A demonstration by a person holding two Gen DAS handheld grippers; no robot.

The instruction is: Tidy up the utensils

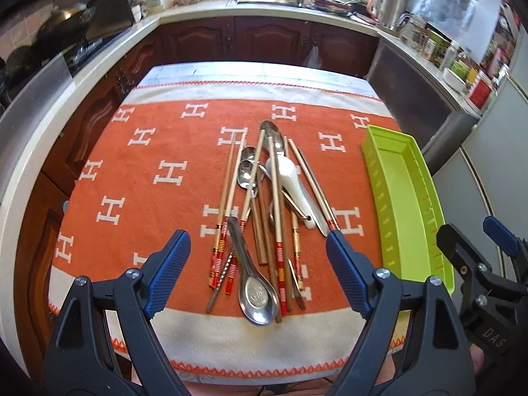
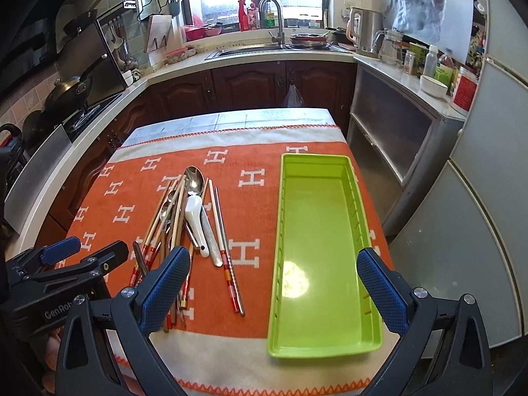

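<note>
Progress: Nothing sorted yet, by my read. The green tray (image 2: 316, 247) sits bare, and every utensil lies in one heap on the orange blanket (image 1: 148, 204).

Left to do: The whole pile. I'd judge each piece needs picking out and laying in the tray.

Left gripper (image 1: 257, 257): Jaws spread wide, holding nothing, hovering above the near edge of the cloth.

Right gripper (image 2: 274, 283): Also spread wide and holding nothing, poised over the near end of the tray.

Pile from my left tool: Dead ahead, between the two blue pads (image 1: 171, 264). The big steel spoon (image 1: 257, 293) has its bowl nearest me, almost under the gap. The chopsticks (image 1: 227, 217) fan away forward with their red-banded ends toward the tool.

Deeper in the pile: A white ceramic spoon (image 1: 290, 181) rests across the sticks, further ahead. Small metal spoons (image 1: 246, 168) lie beyond, and a long steel spoon (image 1: 274, 135) marks the far tip.

Pile from my right tool: Off to the left of my left finger (image 2: 165, 287), which covers the near ends of some sticks.

Tray from my left tool: Out to the right, beyond the right pad, well apart from the heap.

Tangle: Sticks cross over spoon handles, so I expect lifting one could drag its neighbours.
</note>
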